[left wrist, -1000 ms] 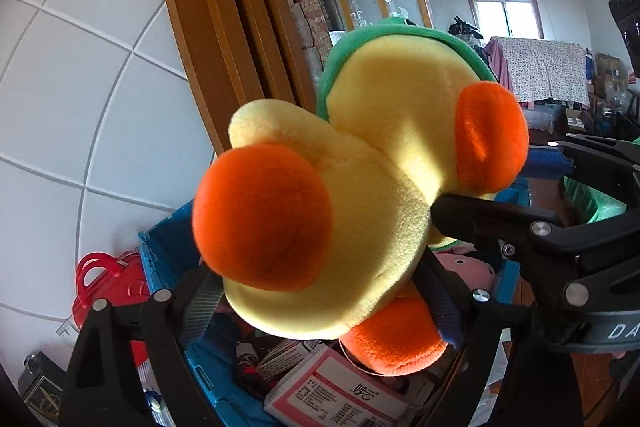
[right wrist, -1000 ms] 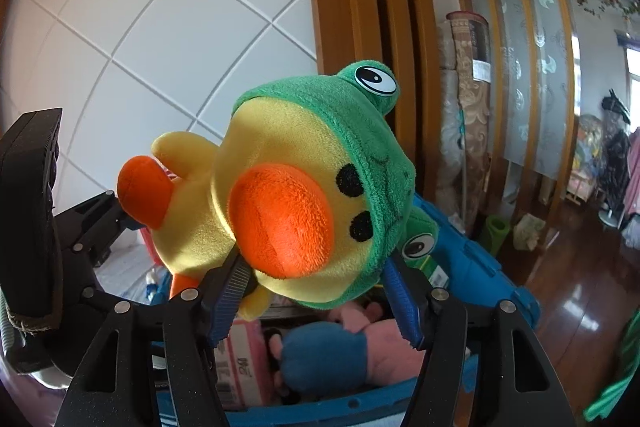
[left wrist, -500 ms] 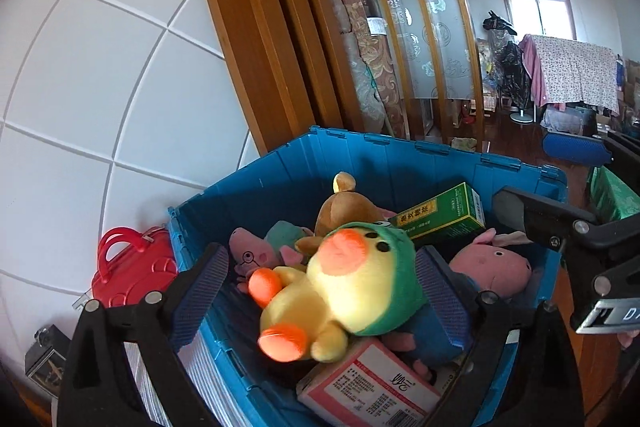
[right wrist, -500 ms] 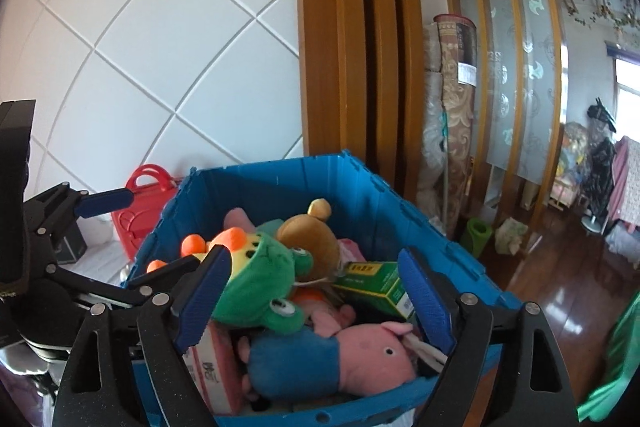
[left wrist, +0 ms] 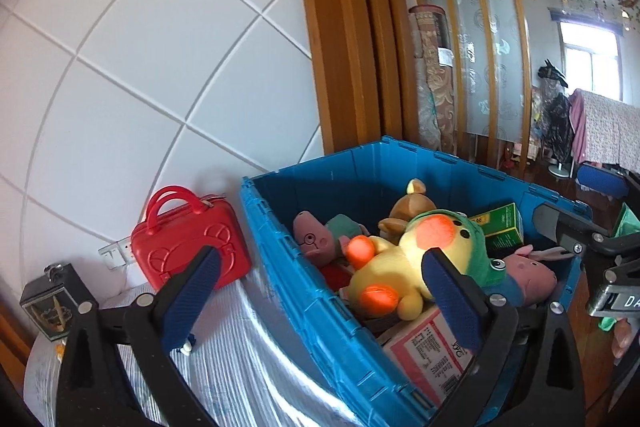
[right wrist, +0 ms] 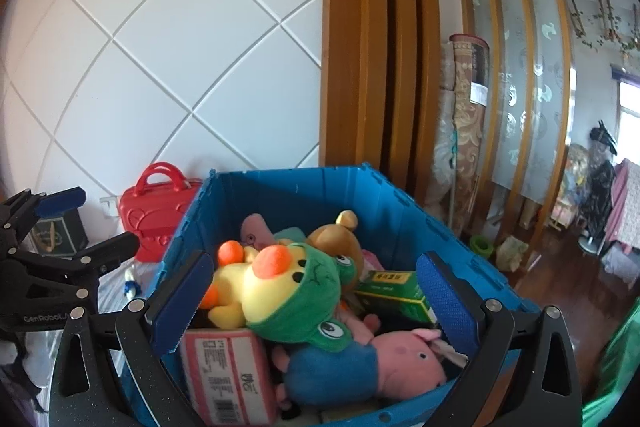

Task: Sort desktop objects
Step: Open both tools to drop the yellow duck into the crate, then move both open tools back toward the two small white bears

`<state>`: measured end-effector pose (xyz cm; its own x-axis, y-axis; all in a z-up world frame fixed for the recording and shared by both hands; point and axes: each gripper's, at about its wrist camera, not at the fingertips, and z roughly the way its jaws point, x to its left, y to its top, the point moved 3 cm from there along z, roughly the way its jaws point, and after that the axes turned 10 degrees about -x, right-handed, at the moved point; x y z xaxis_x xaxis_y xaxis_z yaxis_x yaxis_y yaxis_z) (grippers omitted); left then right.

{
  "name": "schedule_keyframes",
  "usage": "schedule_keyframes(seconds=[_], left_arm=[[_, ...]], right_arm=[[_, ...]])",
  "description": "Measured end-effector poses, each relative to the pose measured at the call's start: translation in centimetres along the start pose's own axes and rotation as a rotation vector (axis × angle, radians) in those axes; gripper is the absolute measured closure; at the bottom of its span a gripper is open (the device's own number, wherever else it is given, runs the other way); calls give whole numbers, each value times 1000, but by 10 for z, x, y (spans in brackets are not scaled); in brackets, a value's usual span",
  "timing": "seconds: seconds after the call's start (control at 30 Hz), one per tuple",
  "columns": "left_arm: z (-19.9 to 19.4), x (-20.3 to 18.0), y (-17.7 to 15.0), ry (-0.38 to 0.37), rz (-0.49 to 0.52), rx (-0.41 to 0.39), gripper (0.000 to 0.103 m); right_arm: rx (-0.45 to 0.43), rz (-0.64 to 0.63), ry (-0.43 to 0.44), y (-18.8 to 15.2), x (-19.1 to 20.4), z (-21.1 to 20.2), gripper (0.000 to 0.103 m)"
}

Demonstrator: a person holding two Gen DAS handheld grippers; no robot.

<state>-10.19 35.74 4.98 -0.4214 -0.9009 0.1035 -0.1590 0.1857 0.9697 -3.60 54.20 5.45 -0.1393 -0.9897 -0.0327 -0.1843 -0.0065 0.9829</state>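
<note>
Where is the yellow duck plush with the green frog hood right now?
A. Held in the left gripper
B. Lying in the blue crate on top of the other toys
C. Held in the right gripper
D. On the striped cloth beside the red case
B: the duck plush lies on the pile inside the blue crate, and the left gripper and right gripper are both open.

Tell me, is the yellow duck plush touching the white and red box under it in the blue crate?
Touching. In the right wrist view the duck plush lies directly on the box, with no gap between them.
</note>
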Motion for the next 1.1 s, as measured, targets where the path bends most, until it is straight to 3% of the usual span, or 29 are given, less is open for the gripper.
schedule_keyframes(seconds=[0.23, 0.6, 0.77, 0.97, 1.1], left_arm=[[-27, 80, -24, 121, -96, 14, 0], [-74, 268, -116, 388, -191, 141, 0], [-97, 375, -168, 515, -247, 231, 0], [-100, 504, -231, 646, -295, 384, 0], [-83, 588, -273, 686, -339, 477, 0]], right_arm=[[-38, -40, 123, 14, 65, -1, 0], [-29, -110, 391, 22, 242, 24, 0], [79, -128, 467, 3, 328, 65, 0], [265, -146, 452, -45, 404, 139, 0], [440, -129, 429, -87, 436, 208, 0]])
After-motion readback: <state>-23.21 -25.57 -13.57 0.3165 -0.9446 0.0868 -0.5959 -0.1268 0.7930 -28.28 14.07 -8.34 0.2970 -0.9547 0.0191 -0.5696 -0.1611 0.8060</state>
